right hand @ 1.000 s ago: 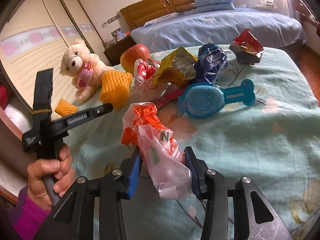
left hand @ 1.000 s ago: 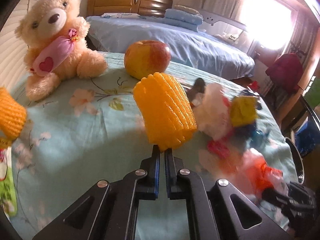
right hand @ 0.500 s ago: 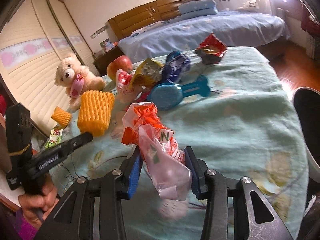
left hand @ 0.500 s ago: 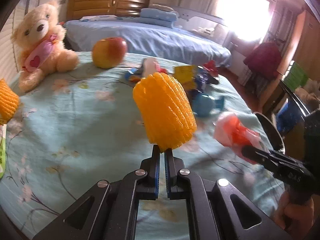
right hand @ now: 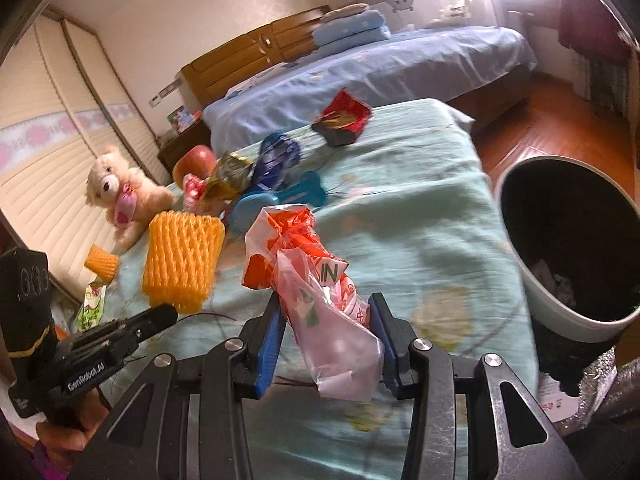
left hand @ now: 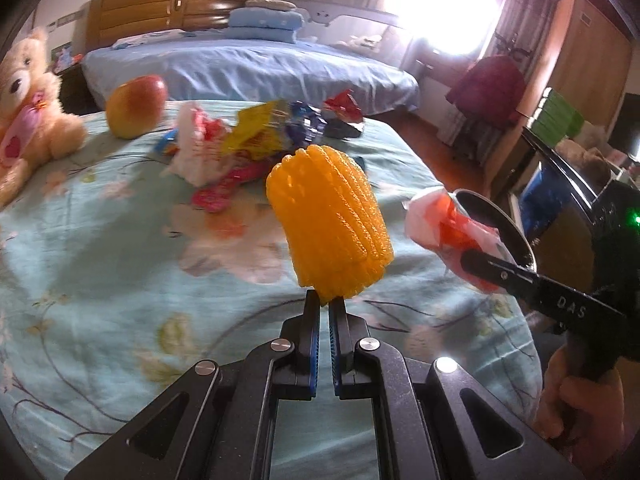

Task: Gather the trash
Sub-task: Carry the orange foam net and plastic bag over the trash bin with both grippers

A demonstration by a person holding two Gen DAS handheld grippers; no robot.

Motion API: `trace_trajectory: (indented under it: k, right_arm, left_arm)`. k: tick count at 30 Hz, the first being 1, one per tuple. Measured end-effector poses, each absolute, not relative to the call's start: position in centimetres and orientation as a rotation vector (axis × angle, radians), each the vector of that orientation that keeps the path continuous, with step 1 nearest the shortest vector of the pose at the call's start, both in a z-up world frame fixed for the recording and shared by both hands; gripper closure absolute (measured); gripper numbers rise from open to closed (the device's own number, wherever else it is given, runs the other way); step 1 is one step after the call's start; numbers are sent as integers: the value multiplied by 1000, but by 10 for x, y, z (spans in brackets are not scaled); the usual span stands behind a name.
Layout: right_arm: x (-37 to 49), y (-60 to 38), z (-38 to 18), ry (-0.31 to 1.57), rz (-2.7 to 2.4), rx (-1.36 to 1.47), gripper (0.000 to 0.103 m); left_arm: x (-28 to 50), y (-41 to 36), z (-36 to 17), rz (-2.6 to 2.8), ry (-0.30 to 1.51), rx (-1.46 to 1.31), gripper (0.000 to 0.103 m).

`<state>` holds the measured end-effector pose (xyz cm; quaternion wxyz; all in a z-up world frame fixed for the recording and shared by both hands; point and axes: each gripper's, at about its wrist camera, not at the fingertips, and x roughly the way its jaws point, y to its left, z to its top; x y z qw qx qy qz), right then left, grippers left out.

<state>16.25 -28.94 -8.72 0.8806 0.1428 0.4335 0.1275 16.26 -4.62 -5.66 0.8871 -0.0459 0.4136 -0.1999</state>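
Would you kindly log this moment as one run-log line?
left hand-held gripper: shut on foam net | right hand-held gripper: shut on plastic bag | bin: right of bed, unreached

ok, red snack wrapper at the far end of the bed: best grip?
Pinch the raised crumpled upper edge of the red snack wrapper from above. It sits puffed up and open, apart from the other wrappers, and the flat bed cover leaves no gap underneath.
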Motion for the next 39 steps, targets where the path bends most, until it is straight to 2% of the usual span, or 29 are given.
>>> trace_trajectory:
  k: [39]
  right_arm:
    - [151,-418,-82,856,8,368,61]
  left_arm:
    - [203,-197,-65,-651,877,75,100]
